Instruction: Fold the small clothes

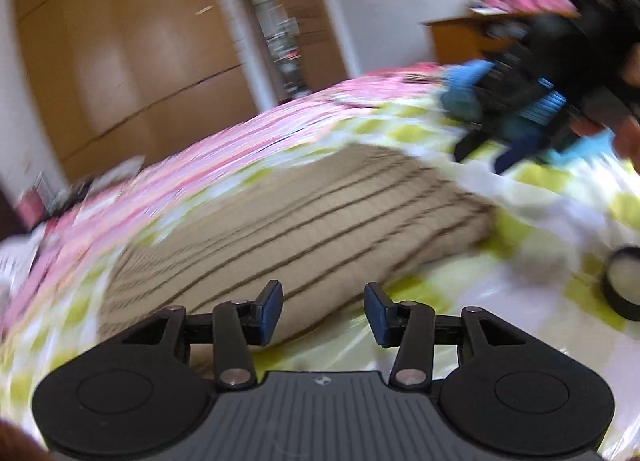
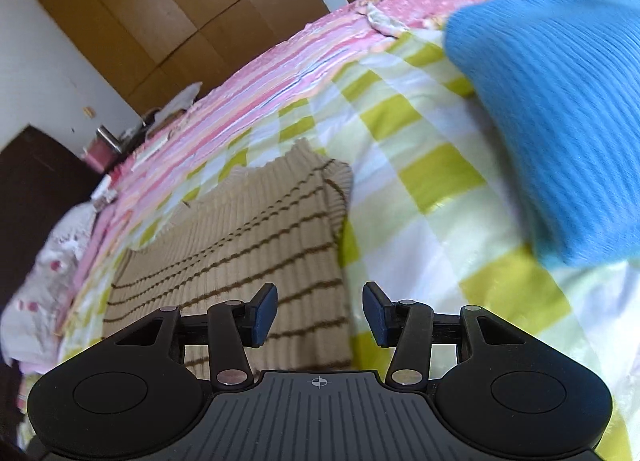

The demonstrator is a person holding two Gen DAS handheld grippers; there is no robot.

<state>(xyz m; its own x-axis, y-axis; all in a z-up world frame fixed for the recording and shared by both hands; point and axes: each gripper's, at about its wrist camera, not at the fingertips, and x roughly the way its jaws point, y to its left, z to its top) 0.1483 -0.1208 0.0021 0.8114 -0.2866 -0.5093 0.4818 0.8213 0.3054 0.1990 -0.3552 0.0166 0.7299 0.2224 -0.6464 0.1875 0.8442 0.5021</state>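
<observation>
Left wrist view: left gripper [image 1: 323, 313], jaws parted with nothing between the blue pads, hung over the near edge of a beige striped knit garment [image 1: 304, 217]. Garment lay folded flat on a green-and-white checked sheet [image 1: 532, 229]. Pink patterned bedding [image 1: 224, 157] lay beyond it. Black ring [image 1: 622, 281] rested on the sheet at the right edge. Right gripper [image 1: 492, 153], blurred, appeared at upper right in a person's hand [image 1: 628, 137].

Right wrist view: right gripper [image 2: 320, 313], jaws likewise released and empty, sat above the sheet [image 2: 420, 201] just beside the striped garment's [image 2: 248, 245] right edge. Blue ribbed knit garment [image 2: 560, 133] lay on the sheet to the right, apart from the striped one. Brown wardrobe [image 2: 160, 13] stood behind the bed.
</observation>
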